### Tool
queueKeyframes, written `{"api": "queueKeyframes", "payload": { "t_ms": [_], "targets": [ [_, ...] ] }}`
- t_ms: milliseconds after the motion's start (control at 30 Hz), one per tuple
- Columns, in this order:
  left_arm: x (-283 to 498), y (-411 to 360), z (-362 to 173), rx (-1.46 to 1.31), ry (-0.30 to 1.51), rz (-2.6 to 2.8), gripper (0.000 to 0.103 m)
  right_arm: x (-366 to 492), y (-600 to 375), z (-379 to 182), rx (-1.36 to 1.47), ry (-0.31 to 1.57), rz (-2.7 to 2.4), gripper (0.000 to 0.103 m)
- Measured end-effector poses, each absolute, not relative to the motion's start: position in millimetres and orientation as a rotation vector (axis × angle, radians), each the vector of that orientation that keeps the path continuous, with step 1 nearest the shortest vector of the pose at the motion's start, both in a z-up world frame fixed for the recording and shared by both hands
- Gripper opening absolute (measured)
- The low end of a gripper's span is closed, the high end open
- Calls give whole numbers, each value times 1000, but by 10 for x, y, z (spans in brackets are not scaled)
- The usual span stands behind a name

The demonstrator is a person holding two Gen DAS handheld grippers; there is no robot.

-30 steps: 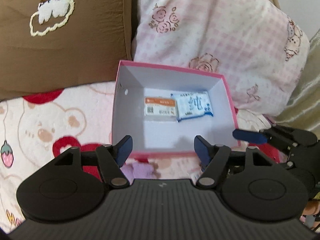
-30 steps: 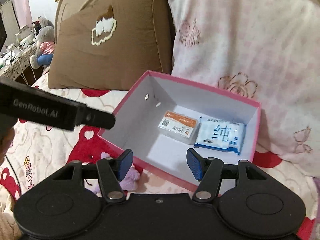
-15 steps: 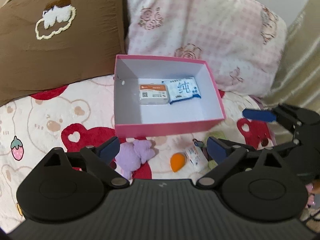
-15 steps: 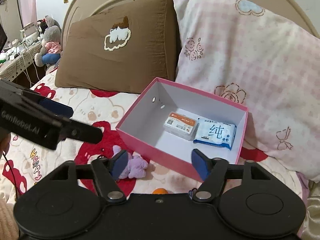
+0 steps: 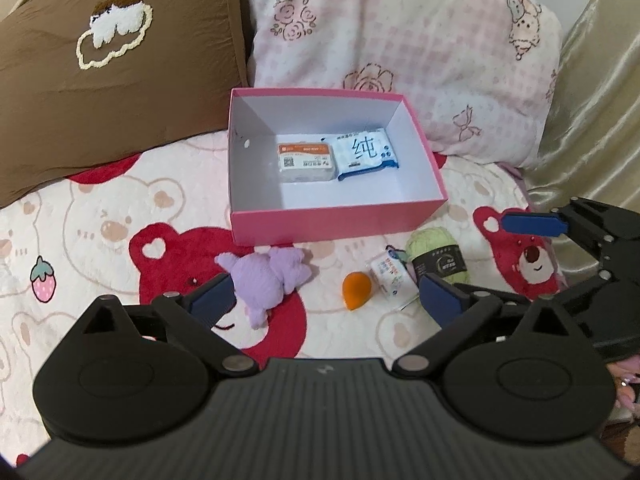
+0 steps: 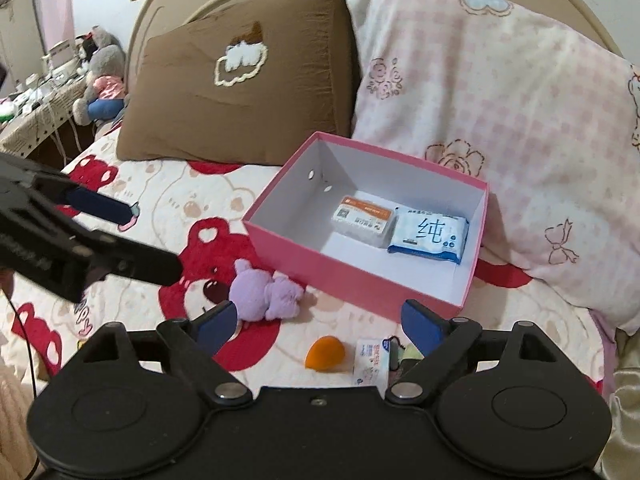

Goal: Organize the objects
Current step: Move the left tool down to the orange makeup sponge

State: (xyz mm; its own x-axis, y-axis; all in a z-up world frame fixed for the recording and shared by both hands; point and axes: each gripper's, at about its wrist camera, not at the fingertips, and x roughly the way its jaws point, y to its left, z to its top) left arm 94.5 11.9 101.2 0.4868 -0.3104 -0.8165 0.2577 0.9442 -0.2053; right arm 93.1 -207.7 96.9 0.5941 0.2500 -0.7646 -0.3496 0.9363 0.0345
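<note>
A pink box (image 5: 336,222) (image 6: 352,280) stands open on the bedspread, holding an orange-labelled pack (image 5: 306,162) and a blue wipes pack (image 5: 366,154). In front of it lie a purple plush (image 5: 268,280) (image 6: 264,294), an orange sponge (image 5: 356,290) (image 6: 324,354), a small white packet (image 5: 390,276) and a green yarn ball (image 5: 436,256). My left gripper (image 5: 324,298) hovers above these items, its jaws opening and gripping nothing. My right gripper (image 6: 320,320) is alongside, jaws also opening and empty. The yarn is mostly hidden in the right wrist view.
A brown pillow (image 5: 100,80) and a pink checked pillow (image 5: 400,52) lean behind the box. Shiny gold fabric (image 5: 592,100) hangs at the right. Stuffed toys (image 6: 100,76) sit on a side table beyond the bed's left edge.
Both grippers drew back from the box and rose slightly, their jaws spreading wider. The plush, sponge, packet and yarn came into view in front of the box.
</note>
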Motion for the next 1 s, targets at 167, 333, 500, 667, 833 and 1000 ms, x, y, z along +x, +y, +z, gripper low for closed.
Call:
{"api": "queueKeyframes", "payload": {
  "t_ms": [167, 333, 500, 667, 833, 1000],
  "targets": [
    [908, 121, 926, -61, 1031, -348, 101, 797, -2040, 912, -129, 879, 385, 92],
    [879, 145, 814, -85, 1052, -333, 101, 672, -1938, 766, -235, 887, 402, 92],
    [837, 156, 710, -99, 1056, -318, 101, 607, -1942, 695, -232, 885, 445, 92],
    [771, 120, 601, -89, 1056, -315, 100, 619, -2029, 535, -180, 884, 470, 92],
    [715, 51, 439, -80, 1068, -322, 100, 625, -2121, 334, -112, 913, 467, 91],
    [719, 124, 197, -172, 1105, -293, 100, 613, -2135, 146, -89, 932, 464, 91]
  ]
}}
